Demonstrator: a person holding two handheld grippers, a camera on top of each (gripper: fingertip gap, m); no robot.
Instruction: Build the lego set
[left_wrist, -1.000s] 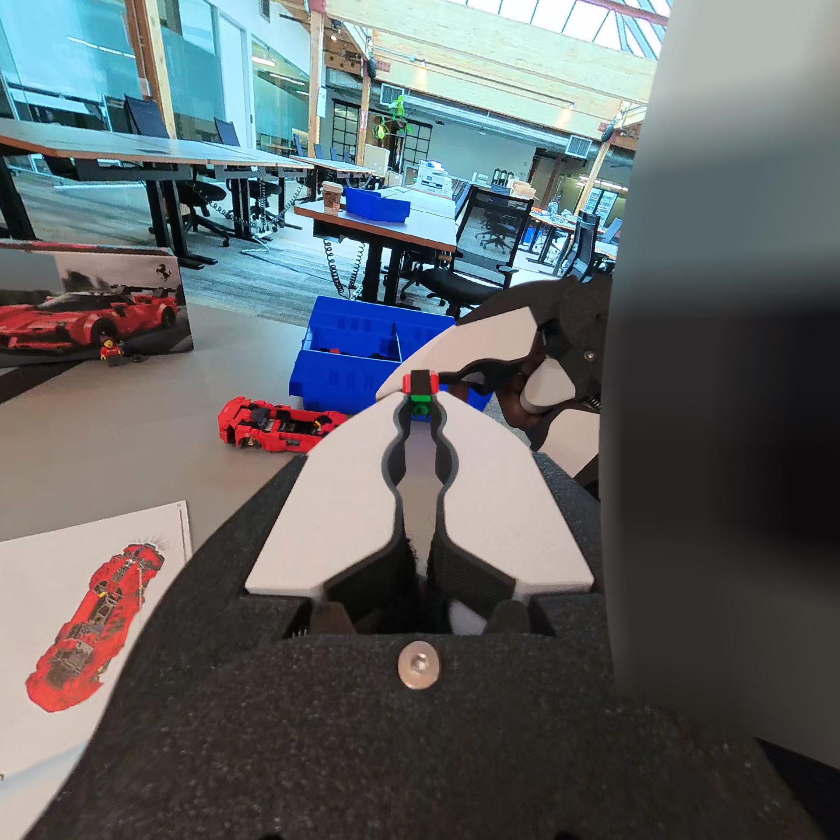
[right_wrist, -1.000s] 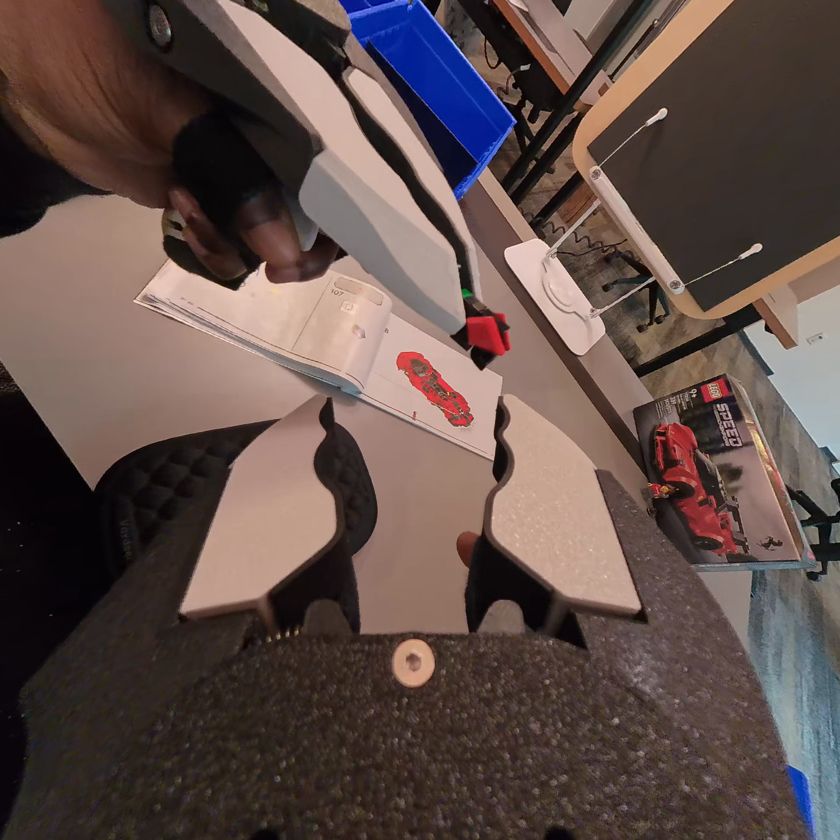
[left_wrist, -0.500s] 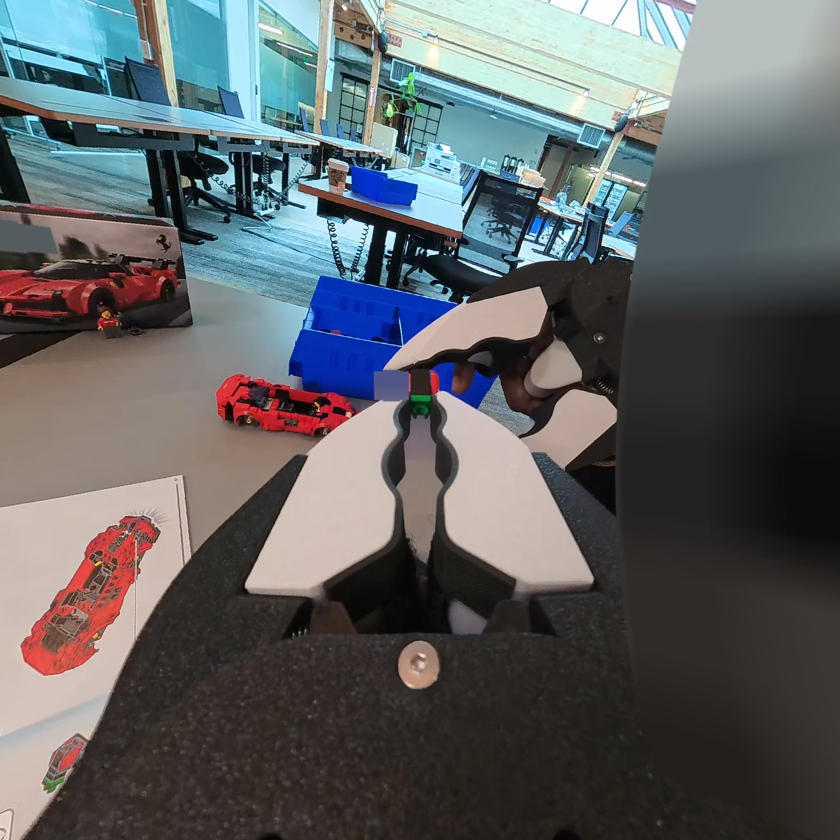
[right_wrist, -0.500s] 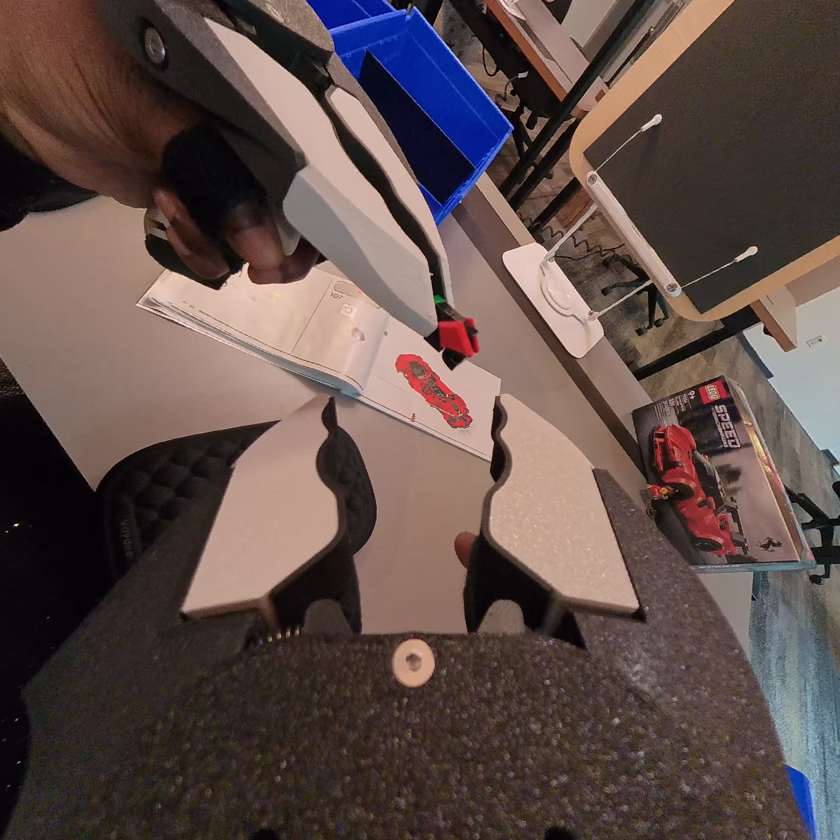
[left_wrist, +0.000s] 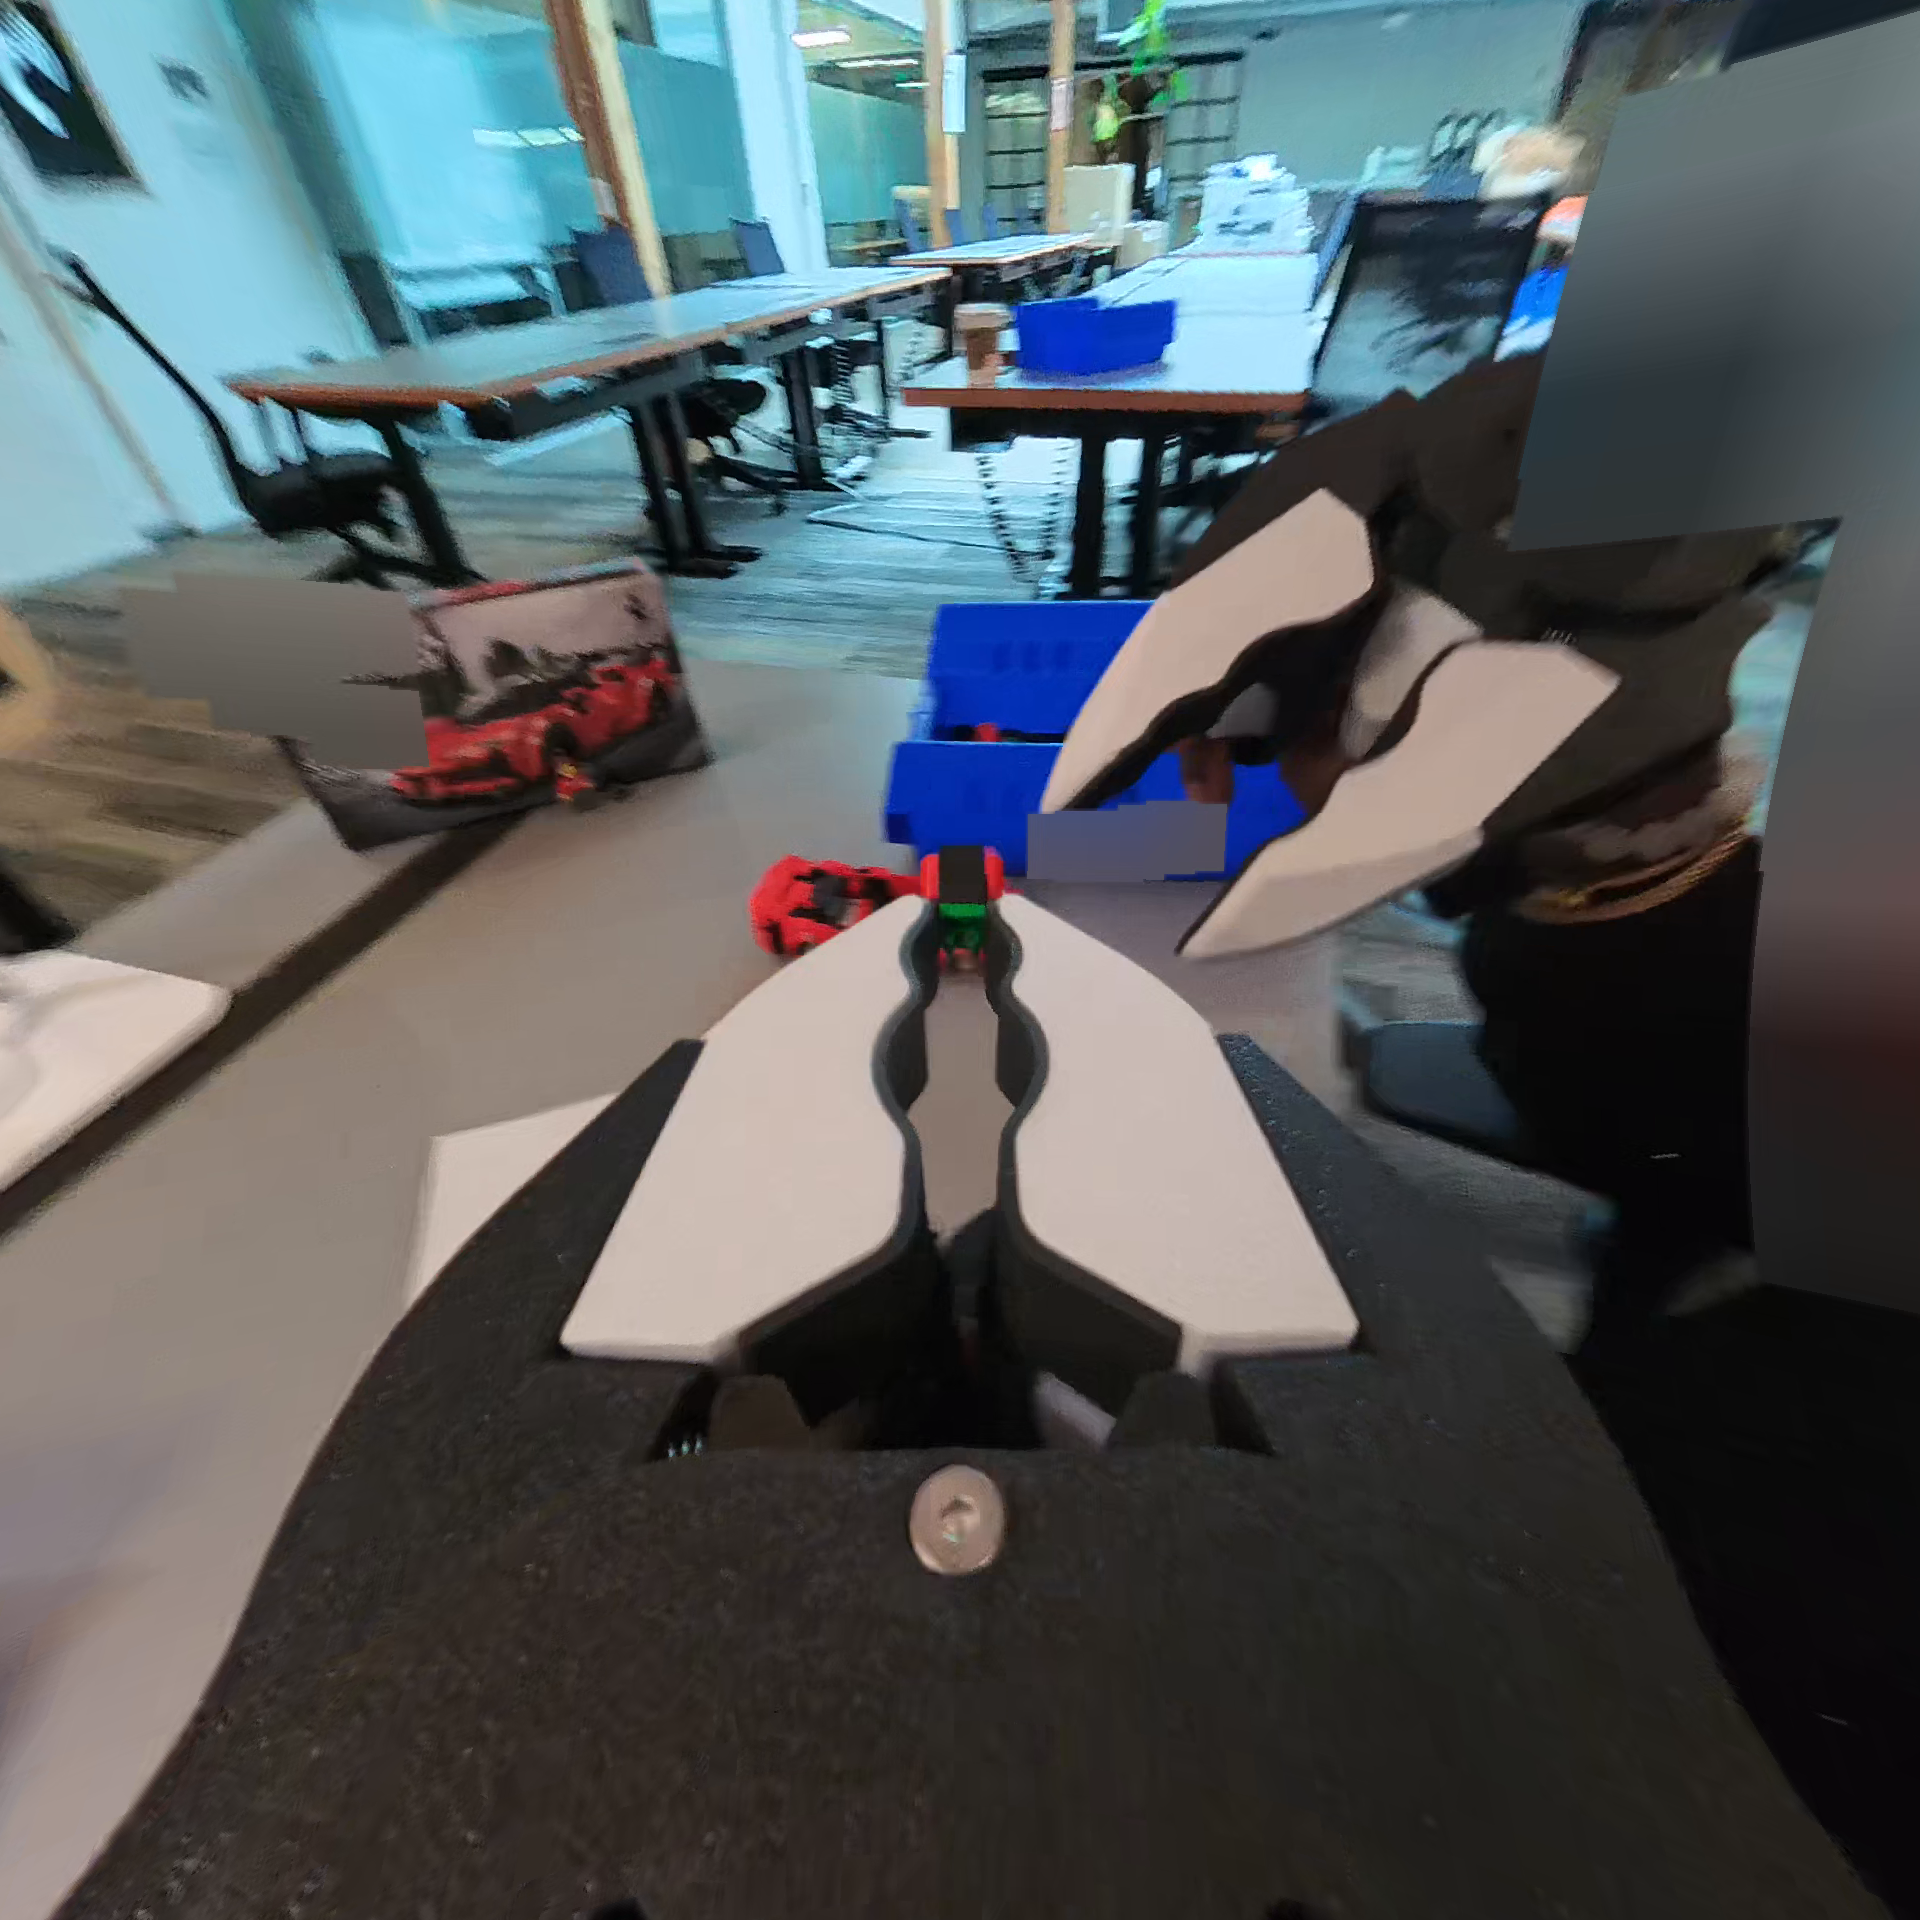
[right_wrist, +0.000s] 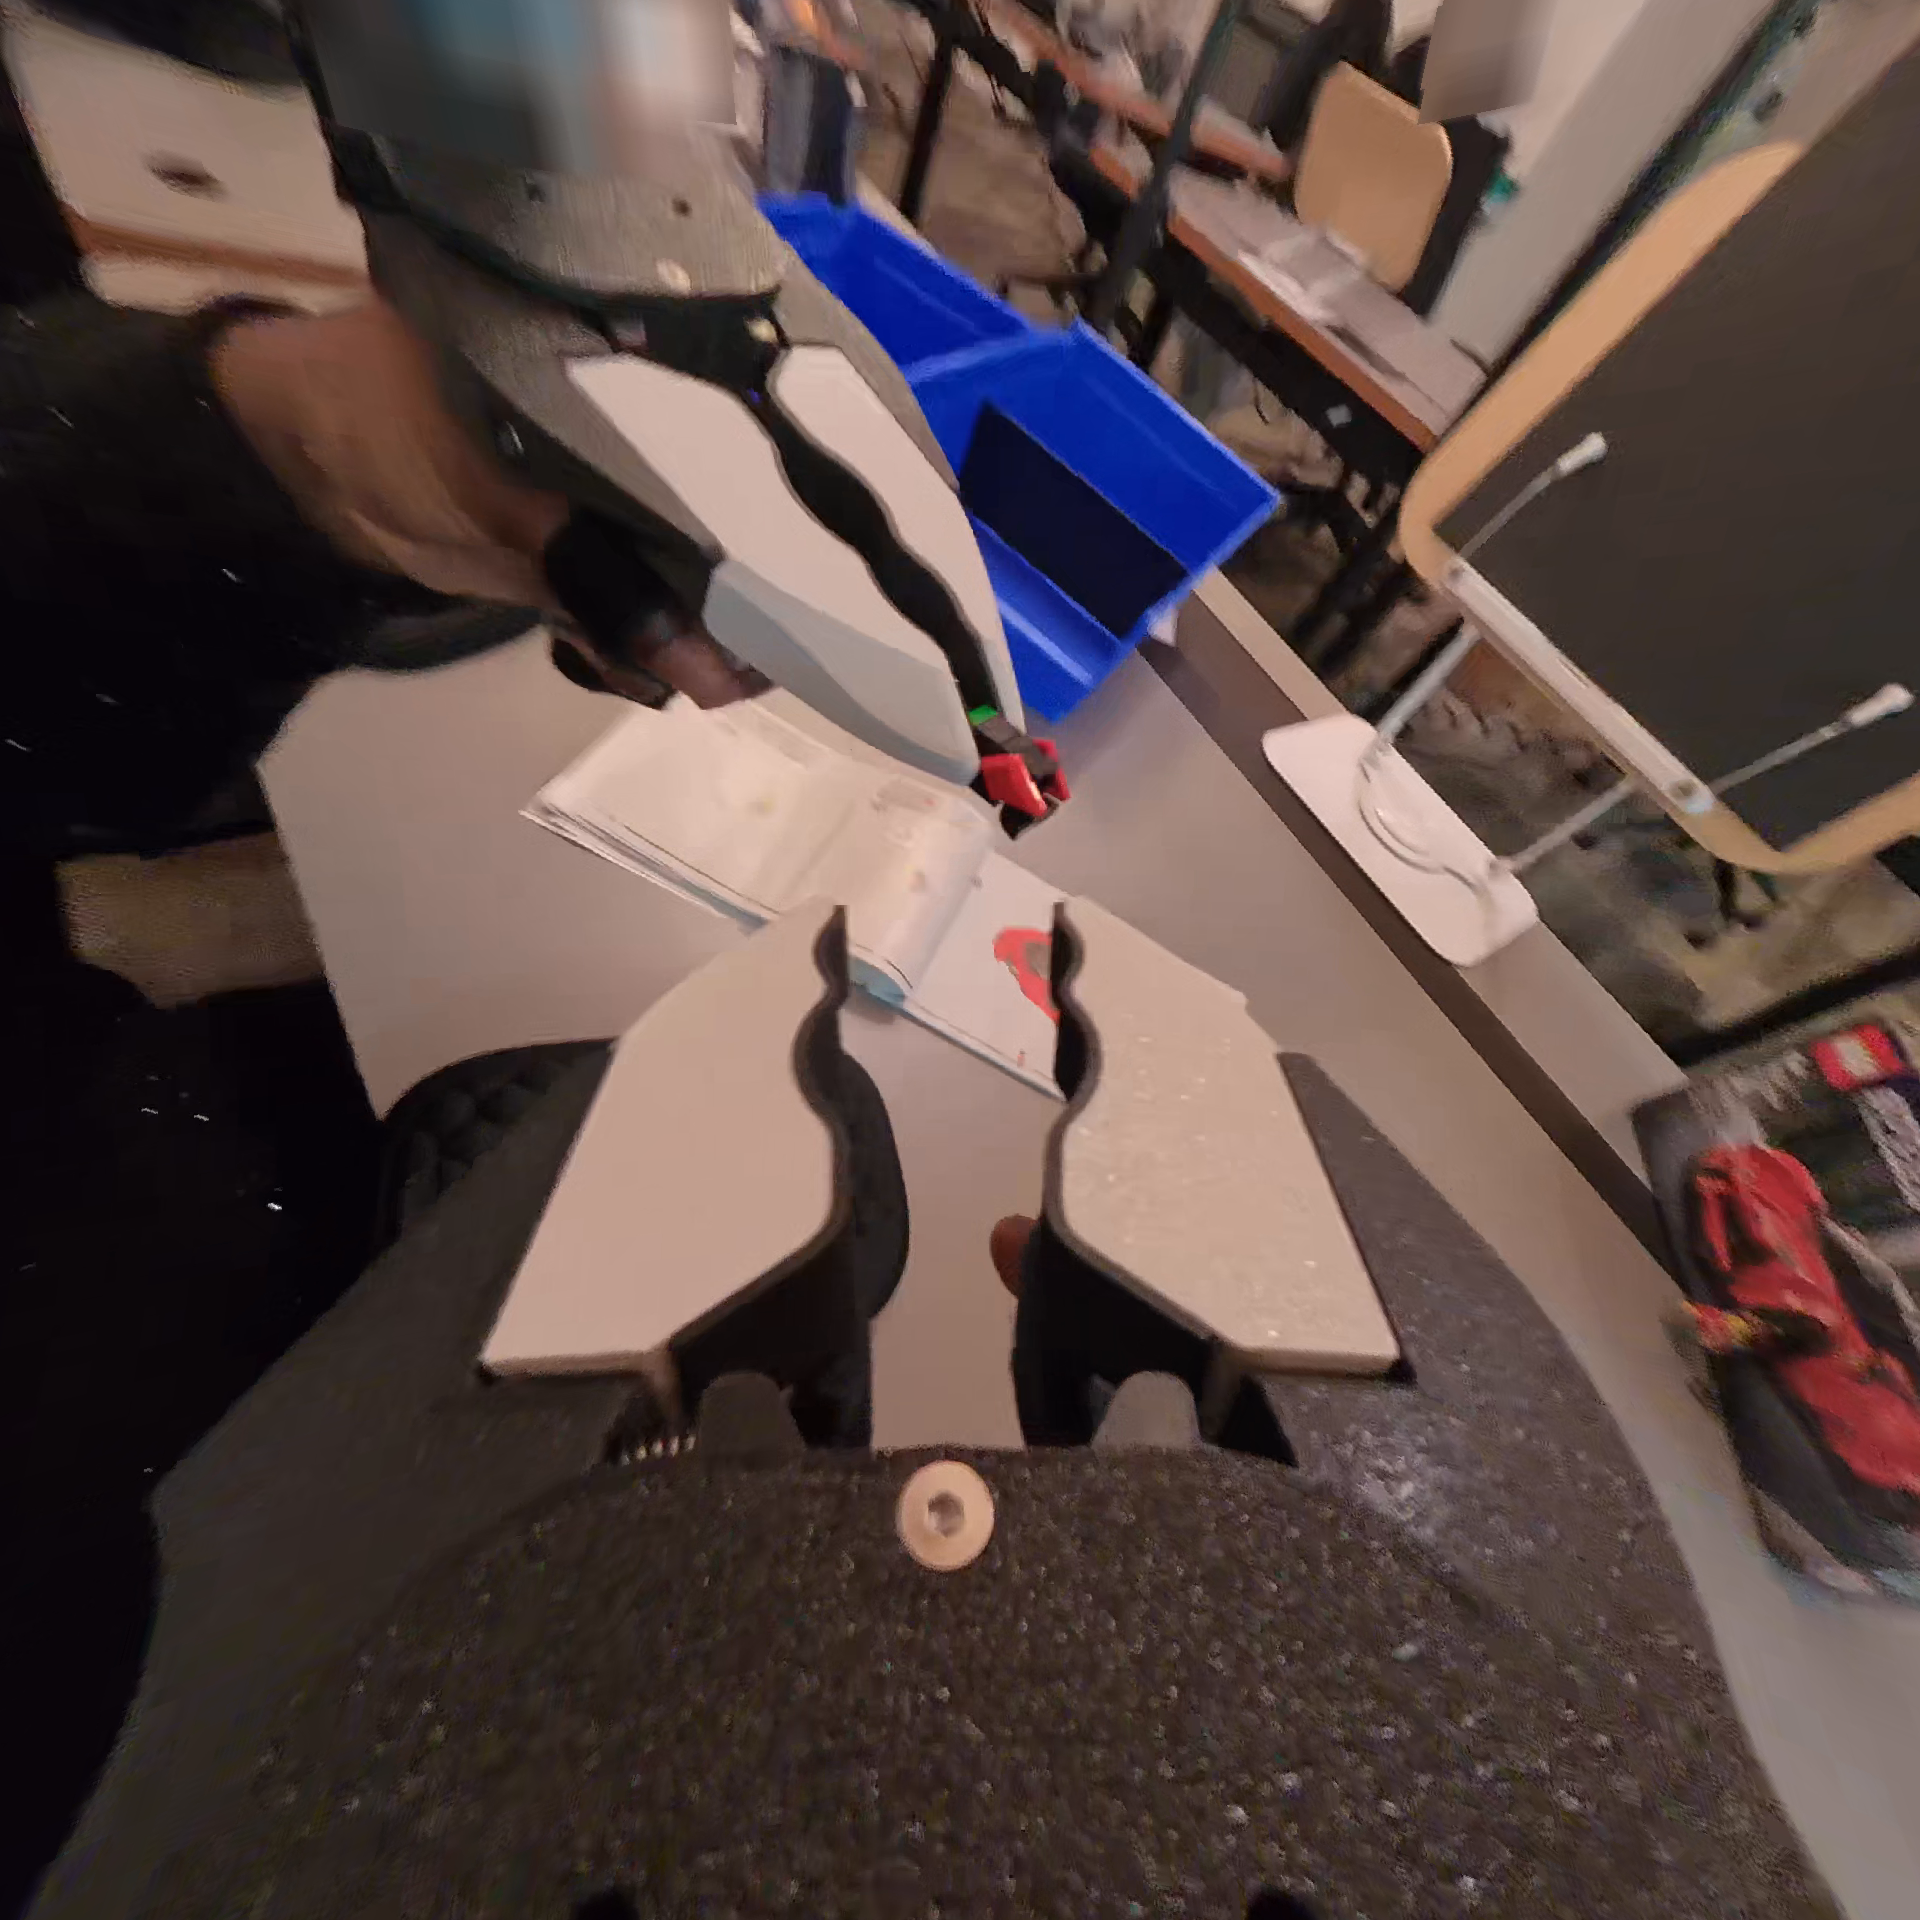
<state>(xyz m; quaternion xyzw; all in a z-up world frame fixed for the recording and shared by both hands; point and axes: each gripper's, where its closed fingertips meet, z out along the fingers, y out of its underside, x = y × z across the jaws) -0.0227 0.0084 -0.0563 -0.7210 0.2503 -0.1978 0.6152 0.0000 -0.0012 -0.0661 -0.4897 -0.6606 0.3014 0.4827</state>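
Observation:
My left gripper (left_wrist: 961, 920) is shut on a small red, black and green lego piece (left_wrist: 962, 891), held in the air above the table. The same piece (right_wrist: 1018, 777) shows at the left gripper's tip in the right wrist view. My right gripper (right_wrist: 948, 920) is open and empty; it also shows in the left wrist view (left_wrist: 1127, 878), to the right of the piece and apart from it. A partly built red lego car (left_wrist: 816, 902) lies on the grey table behind the piece. The open instruction booklet (right_wrist: 790, 831) lies on the table under the grippers.
A blue parts bin (left_wrist: 977, 748) stands behind the car, also seen in the right wrist view (right_wrist: 1049, 499). The lego box (left_wrist: 540, 707) stands at the table's far left edge, and shows too in the right wrist view (right_wrist: 1808, 1278). A white lamp base (right_wrist: 1403, 831) sits by the table edge. Only a small space, under 4 cm, lies between the two pairs of fingers.
Both views have swung and blurred. The right gripper has drawn back from the held piece and stands wide open. The left gripper has turned left and still grips the piece.

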